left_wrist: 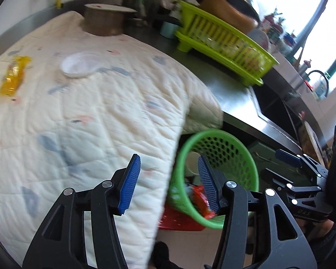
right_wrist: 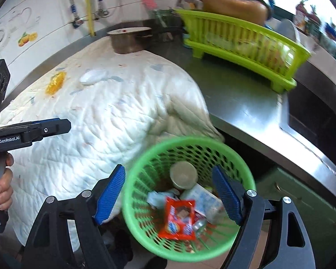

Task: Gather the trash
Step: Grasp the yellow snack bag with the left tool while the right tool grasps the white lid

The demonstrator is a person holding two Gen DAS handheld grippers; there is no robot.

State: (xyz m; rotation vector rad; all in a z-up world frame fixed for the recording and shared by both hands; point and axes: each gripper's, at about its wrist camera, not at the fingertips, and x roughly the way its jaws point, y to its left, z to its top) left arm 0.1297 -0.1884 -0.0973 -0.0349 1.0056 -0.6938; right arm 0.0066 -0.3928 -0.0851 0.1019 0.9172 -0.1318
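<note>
A green mesh basket (right_wrist: 145, 172) stands below the counter edge, holding a red snack wrapper (right_wrist: 179, 219), a round cup (right_wrist: 183, 174), a white carton (right_wrist: 203, 199) and other scraps. My right gripper (right_wrist: 168, 169) hangs open above it with nothing between its pads. My left gripper (left_wrist: 168, 159) is open and empty too, over the edge of the quilted cloth (left_wrist: 78, 123), with the basket (left_wrist: 235, 157) just to its right. On the cloth farther back lie a yellow wrapper (left_wrist: 14, 75) (right_wrist: 56, 81) and a white plastic lid (left_wrist: 78, 63) (right_wrist: 93, 76).
A lime dish rack (left_wrist: 224, 42) (right_wrist: 246, 42) with a pan on it stands on the steel counter (right_wrist: 235, 98). A lidded metal pot (left_wrist: 105, 20) sits at the cloth's far end. The sink (left_wrist: 275, 105) is to the right. Something red (left_wrist: 179, 219) lies under the basket.
</note>
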